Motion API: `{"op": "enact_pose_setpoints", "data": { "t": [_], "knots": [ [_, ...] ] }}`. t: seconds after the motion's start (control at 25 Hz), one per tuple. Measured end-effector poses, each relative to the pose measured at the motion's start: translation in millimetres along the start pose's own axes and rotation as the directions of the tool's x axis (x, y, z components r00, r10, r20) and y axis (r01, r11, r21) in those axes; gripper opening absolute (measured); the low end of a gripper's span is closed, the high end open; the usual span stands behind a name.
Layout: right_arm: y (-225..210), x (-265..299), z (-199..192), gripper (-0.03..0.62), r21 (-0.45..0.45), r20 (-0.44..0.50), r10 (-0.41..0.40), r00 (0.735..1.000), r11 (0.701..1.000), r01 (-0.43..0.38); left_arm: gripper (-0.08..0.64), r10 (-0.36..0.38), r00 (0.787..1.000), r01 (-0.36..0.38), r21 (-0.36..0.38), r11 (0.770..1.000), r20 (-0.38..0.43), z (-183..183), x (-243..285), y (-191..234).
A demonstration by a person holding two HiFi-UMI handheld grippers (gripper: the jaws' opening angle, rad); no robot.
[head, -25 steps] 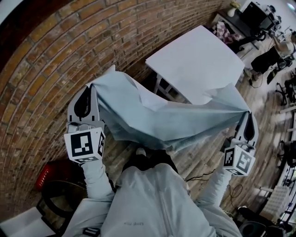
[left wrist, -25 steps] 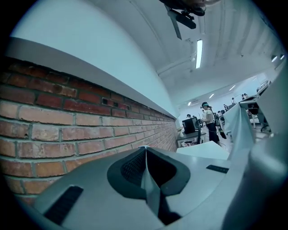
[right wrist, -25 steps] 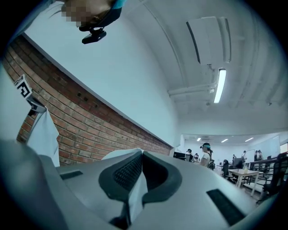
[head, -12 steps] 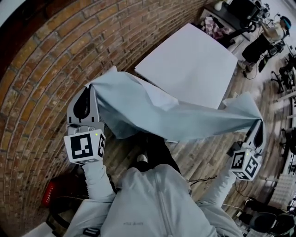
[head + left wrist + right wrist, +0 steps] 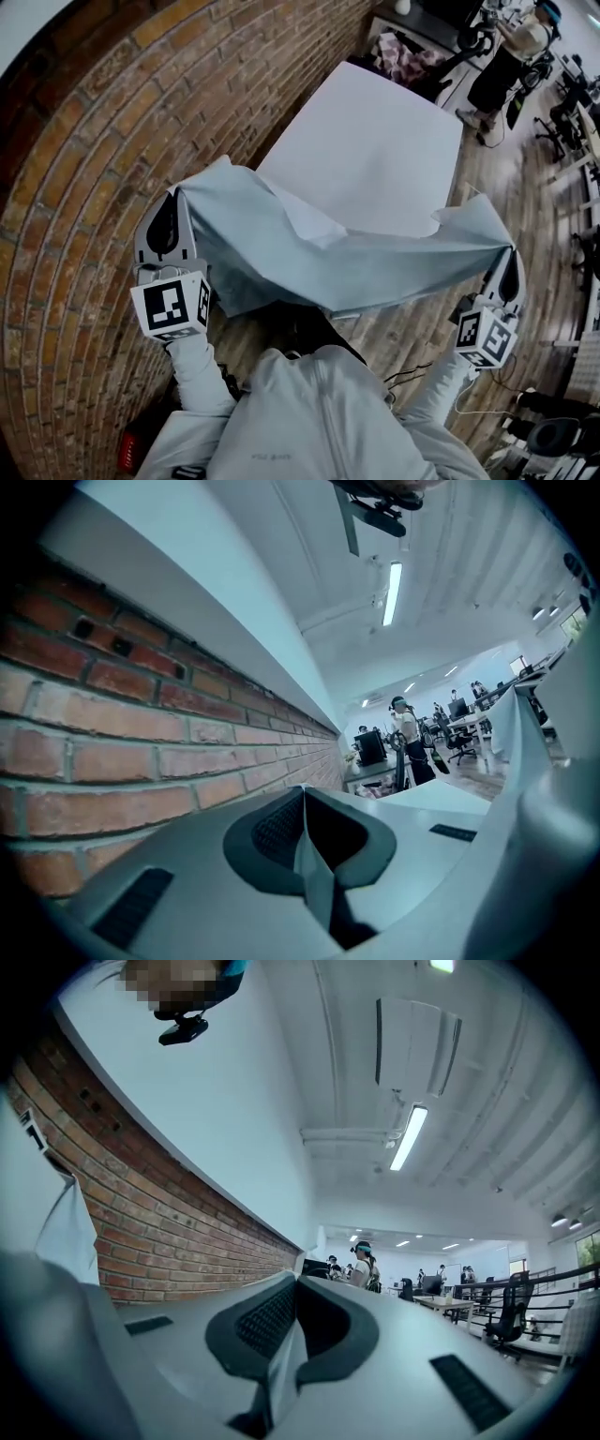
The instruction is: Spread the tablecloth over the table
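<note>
Left claw [image 5: 171, 214] and right claw [image 5: 509, 272] are each clamped on a corner of the tablecloth [image 5: 309, 253], which hangs stretched between them. Both have advanced toward the white surface [image 5: 375, 159]. The cloth now meets its near edge and is judged ready for laying.

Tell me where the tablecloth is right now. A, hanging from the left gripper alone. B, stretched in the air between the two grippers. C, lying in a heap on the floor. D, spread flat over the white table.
B: the tablecloth hangs stretched between the left gripper and the right gripper, each shut on one end of it, while the white table beyond is mostly uncovered.
</note>
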State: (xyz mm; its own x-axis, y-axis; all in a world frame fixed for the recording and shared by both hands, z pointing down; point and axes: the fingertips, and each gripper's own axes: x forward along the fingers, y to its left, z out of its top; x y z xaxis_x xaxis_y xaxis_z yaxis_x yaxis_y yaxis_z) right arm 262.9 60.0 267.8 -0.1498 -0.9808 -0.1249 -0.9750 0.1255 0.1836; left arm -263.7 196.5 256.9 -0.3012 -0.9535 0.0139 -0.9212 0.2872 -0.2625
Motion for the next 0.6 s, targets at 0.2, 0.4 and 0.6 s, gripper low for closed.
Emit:
{"op": "enact_pose_setpoints", "data": {
  "t": [0.2,0.4,0.6],
  "knots": [
    [-9.0,41.4,-11.2,0.021,-0.022,-0.039,-0.049,0.998,0.999,0.048,0.025,-0.049,0.999,0.049,0.005,0.999,0.016,13.7,75.0,-19.5],
    [-27.8,68.6,-24.5,0.021,-0.037,-0.065,-0.117,0.991,0.993,0.115,0.025,-0.087,0.995,0.087,0.011,0.996,0.039,22.7,135.4,-37.4],
    [-28.9,72.1,-29.3,0.021,-0.076,-0.091,-0.144,0.985,0.988,0.137,0.025,-0.129,0.991,0.129,0.014,0.992,0.032,19.6,164.2,-51.6]
  ]
}}
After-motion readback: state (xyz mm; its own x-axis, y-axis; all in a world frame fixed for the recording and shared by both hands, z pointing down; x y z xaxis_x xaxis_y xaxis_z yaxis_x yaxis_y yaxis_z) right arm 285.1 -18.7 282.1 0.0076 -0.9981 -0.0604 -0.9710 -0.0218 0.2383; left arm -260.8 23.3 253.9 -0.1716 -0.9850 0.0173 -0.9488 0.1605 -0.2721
